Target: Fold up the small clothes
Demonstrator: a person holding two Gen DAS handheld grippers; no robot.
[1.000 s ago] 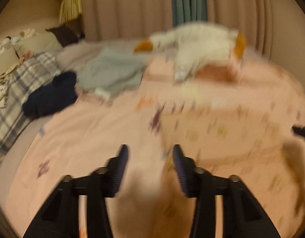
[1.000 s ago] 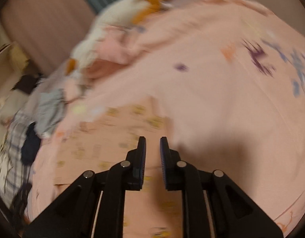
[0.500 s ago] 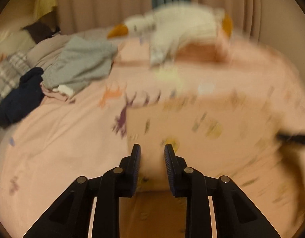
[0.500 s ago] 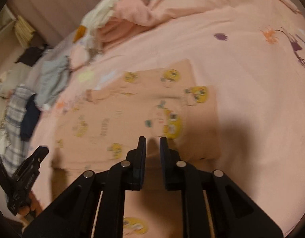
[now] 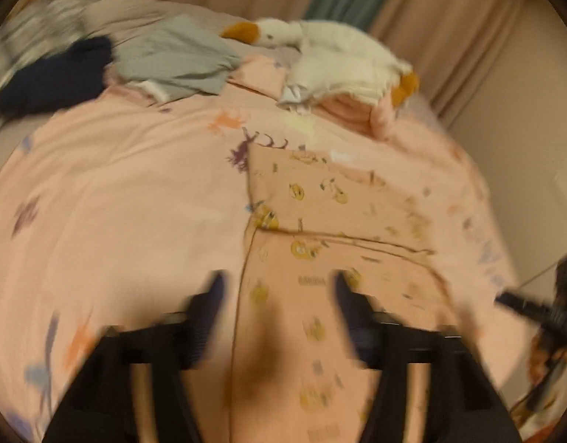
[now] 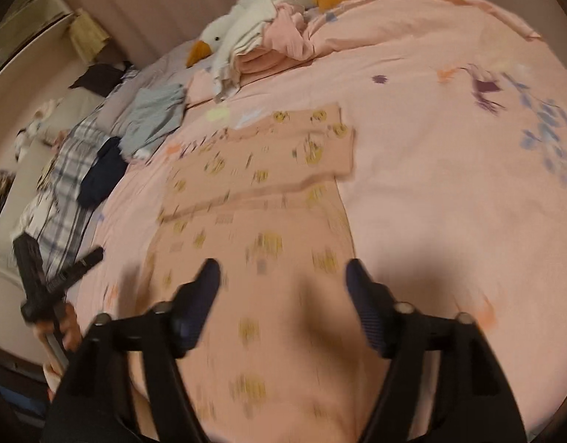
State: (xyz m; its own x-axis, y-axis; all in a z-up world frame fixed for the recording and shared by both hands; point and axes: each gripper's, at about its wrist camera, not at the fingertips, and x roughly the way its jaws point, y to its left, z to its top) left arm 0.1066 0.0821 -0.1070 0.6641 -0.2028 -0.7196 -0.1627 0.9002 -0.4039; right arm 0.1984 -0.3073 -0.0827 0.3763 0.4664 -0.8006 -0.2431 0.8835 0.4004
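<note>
- Right now both my hand-held grippers, left (image 5: 277, 288) and right (image 6: 281, 277), hang wide open over the bed (image 6: 449, 192), holding nothing.
- Mid-bed lies the pink printed garment (image 6: 253, 192), its far part already doubled over; I judge one fold done.
- Its long axis seems to run from me toward the far edge, by the toy goose (image 5: 338, 55).
- Next, I'd pinch both near corners.
</note>
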